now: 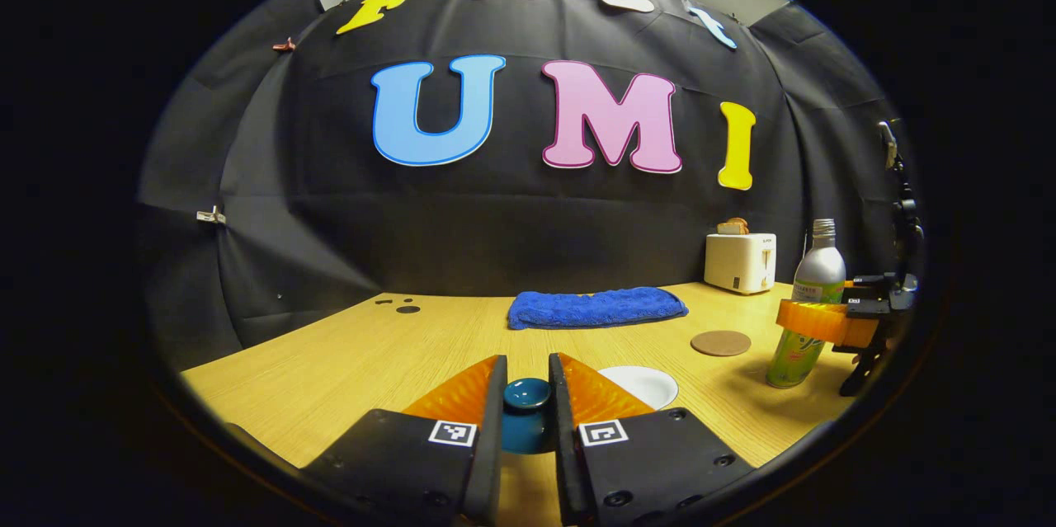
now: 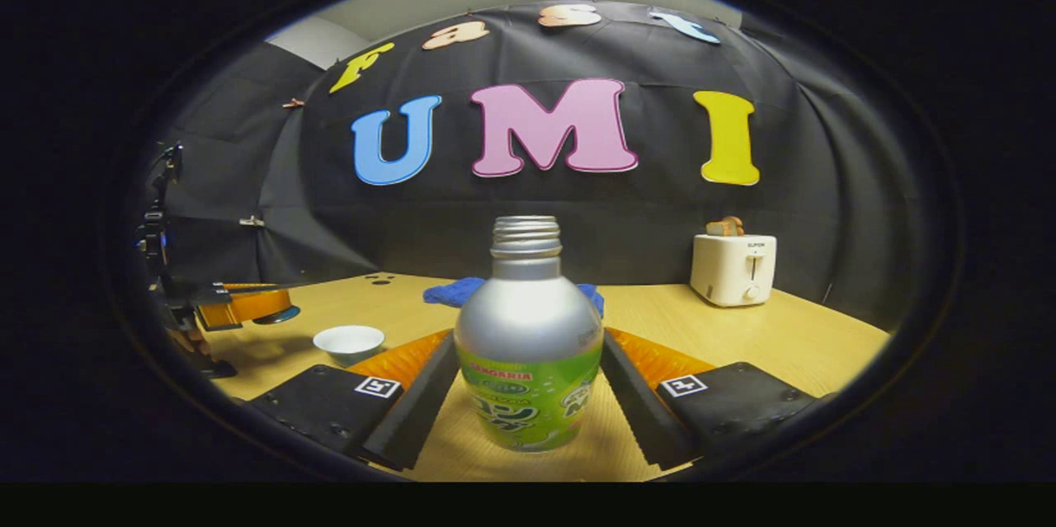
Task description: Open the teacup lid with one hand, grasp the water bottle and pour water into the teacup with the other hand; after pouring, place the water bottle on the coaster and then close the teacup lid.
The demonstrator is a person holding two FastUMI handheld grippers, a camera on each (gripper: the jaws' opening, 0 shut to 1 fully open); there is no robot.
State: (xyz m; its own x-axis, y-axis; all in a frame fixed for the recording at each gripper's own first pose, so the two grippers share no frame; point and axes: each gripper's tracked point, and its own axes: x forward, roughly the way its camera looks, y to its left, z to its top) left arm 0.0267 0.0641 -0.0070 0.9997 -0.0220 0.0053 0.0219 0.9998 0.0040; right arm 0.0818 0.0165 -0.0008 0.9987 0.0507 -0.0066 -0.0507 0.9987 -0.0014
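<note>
My left claw is clamped on the lid, lifted beside the cup. My right claw clamps the bottle standing on the tabletop.

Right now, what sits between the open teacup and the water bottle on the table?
Left gripper view: the brown coaster lies on the table between the teacup and the water bottle, slightly farther back, touching neither.

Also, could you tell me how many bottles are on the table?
1: the water bottle stands between the right gripper fingers, near the coaster.
</note>
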